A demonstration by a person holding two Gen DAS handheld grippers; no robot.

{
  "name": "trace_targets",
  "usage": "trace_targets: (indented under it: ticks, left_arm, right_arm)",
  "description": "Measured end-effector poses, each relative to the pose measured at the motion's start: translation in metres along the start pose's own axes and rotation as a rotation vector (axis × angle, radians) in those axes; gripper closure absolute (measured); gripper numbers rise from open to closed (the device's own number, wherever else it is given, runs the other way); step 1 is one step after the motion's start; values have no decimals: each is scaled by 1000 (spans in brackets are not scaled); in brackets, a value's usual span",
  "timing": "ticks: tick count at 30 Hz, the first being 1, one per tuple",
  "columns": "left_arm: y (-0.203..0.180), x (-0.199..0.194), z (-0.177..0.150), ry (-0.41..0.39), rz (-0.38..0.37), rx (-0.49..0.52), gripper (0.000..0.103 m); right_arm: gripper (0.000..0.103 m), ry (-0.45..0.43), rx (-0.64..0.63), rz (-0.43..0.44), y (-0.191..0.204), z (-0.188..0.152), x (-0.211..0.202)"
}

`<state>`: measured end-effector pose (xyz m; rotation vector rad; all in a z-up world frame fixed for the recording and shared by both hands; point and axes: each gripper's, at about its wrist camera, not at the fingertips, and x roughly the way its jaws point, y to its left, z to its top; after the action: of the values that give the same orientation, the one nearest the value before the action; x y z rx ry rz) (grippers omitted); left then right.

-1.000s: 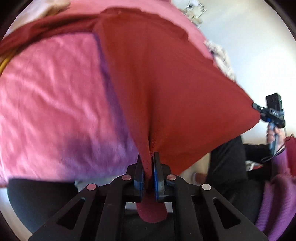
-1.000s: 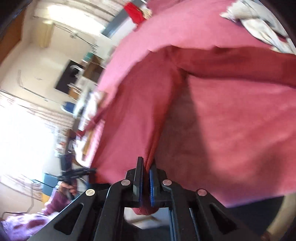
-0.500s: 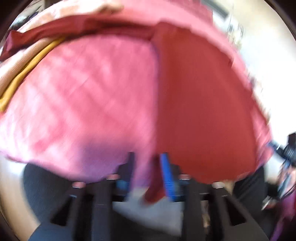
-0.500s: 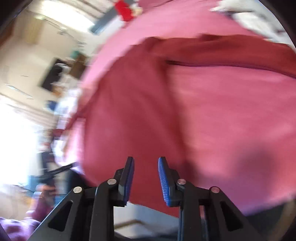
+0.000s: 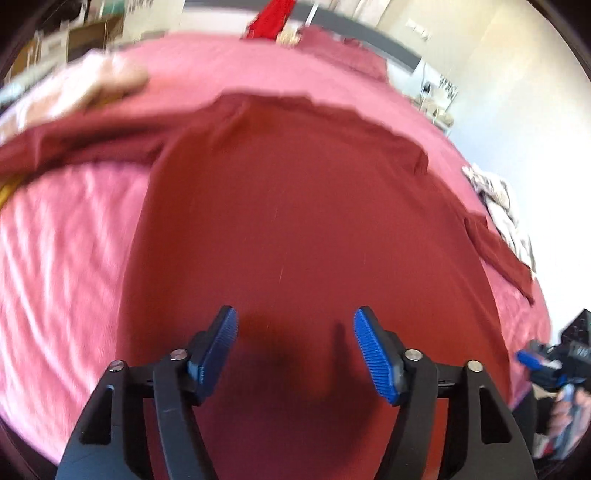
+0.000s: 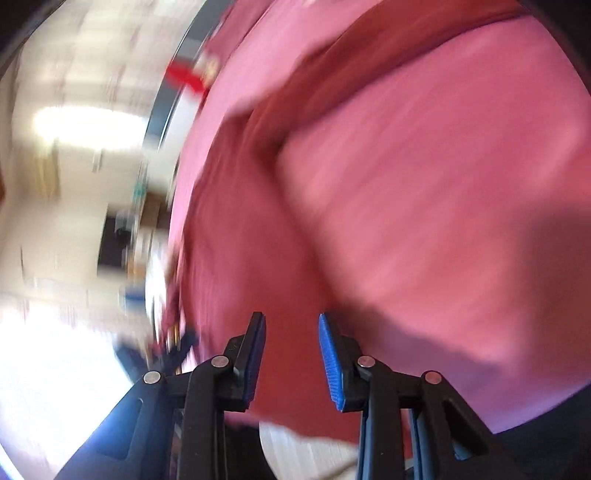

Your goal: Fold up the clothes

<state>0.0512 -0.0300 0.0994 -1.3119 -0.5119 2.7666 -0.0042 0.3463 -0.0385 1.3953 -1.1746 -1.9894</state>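
A dark red long-sleeved shirt (image 5: 295, 206) lies spread flat on the pink bedspread (image 5: 62, 258), sleeves out to both sides. My left gripper (image 5: 295, 334) hovers over its lower part, jaws opening wide, nothing between the blue pads. In the blurred right wrist view the same shirt (image 6: 240, 236) runs along the pink bedspread (image 6: 443, 221). My right gripper (image 6: 291, 339) sits over the shirt's near edge, jaws opening, with no cloth pinched between them. The right gripper (image 5: 546, 363) also shows at the left wrist view's right edge, in a hand.
A pale crumpled garment (image 5: 498, 199) lies at the bed's right side. A beige and yellow pile (image 5: 85, 88) sits at the far left. A red cloth (image 5: 269, 22) hangs beyond the bed. Room furniture (image 6: 122, 236) blurs past on the left.
Both grippers let go of the dark red shirt and their jaws spread apart. The shirt dropped from hanging taut to lying flat on the bed. The left gripper swung over it.
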Motion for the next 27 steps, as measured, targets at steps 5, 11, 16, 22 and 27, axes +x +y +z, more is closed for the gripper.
trace_targets:
  ticks: [5,11,16,22,27]
  left_arm:
    - [-7,31,7,-111,69,98,26]
    - [5,31,-12,-118,58,117,21]
    - [4,35,-12,-115,60,115,21]
    - [-1,39,-11,-111,78,127,21]
    - [3,38,-11,-114,64,119,21]
  right_arm:
    - [72,-287,250,-6,-77,74,-68]
    - [72,-500,471,-4,-165,141,-125]
    - [73,-586,593,89,-191,159,-126]
    - [96,-649,596,216,-194,162,-149]
    - [97,-791,474,197,-169,164,-202]
